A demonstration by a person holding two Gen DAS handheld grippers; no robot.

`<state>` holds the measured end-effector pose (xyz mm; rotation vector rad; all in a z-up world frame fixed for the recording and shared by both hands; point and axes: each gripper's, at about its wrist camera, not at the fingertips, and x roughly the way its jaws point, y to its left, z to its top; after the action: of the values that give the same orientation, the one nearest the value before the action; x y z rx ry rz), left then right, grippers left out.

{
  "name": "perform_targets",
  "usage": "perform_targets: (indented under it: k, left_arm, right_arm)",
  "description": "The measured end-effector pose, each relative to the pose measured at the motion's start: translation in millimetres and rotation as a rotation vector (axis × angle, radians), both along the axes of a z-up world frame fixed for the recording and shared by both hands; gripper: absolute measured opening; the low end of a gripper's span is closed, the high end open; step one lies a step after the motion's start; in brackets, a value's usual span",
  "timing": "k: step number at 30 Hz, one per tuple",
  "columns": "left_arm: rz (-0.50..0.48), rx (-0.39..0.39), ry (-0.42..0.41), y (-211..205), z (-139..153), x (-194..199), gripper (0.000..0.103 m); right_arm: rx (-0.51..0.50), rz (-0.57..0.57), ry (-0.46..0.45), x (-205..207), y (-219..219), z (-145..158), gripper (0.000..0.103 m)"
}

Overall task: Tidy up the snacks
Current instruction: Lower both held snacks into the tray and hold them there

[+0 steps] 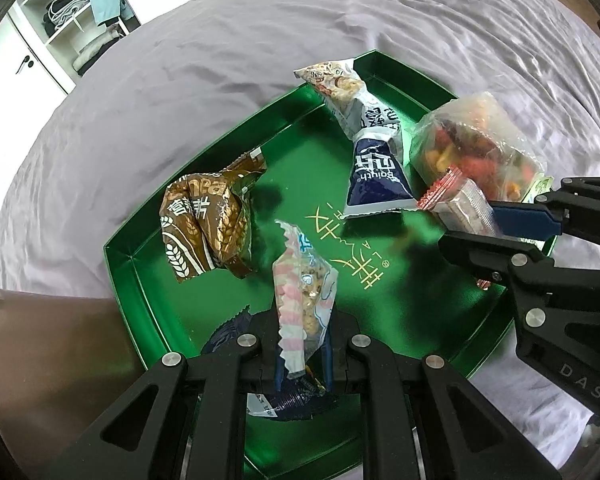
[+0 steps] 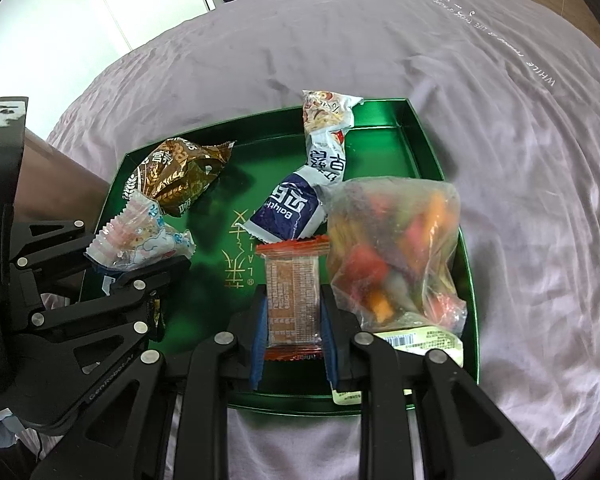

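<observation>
A green tray [image 1: 140, 248] [image 2: 420, 136] lies on a bed and holds several snack packs. My left gripper [image 1: 302, 360] [image 2: 140, 258] is shut on a pink-and-white snack pouch [image 1: 300, 300] [image 2: 136, 240], held above the tray's near left part. My right gripper [image 2: 294, 344] [image 1: 496, 224] is shut on a red-edged clear snack bar [image 2: 292, 296] [image 1: 456, 200] over the tray's near side. In the tray lie a brown crinkled bag [image 1: 204, 220] [image 2: 176, 172], a navy-and-white packet [image 1: 374, 176] [image 2: 288, 212], a white printed packet [image 1: 340, 84] [image 2: 326, 116] and a clear bag of colourful pieces [image 1: 476, 144] [image 2: 392, 248]. A dark blue packet [image 1: 292, 400] lies under my left gripper.
The wrinkled lilac bedsheet [image 1: 220, 60] [image 2: 520, 200] surrounds the tray on all sides. A white wardrobe with open shelves of folded clothes [image 1: 68, 20] stands beyond the bed. A brown surface [image 1: 40, 340] borders the bed at the near left.
</observation>
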<state>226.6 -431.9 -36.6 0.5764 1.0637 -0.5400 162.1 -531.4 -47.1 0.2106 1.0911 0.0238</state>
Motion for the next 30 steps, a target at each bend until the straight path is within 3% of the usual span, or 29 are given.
perform_targets:
  k: [16,30]
  left_arm:
    - [0.035,-0.072,0.075,5.2,-2.6,5.4,0.011]
    - [0.041,-0.09,0.098,7.4,-4.6,5.8,0.011]
  right_arm:
    - [0.005,0.004,-0.001,1.1,0.2,0.5,0.0]
    - [0.002,0.011,0.002,4.2,1.4,-1.9,0.0]
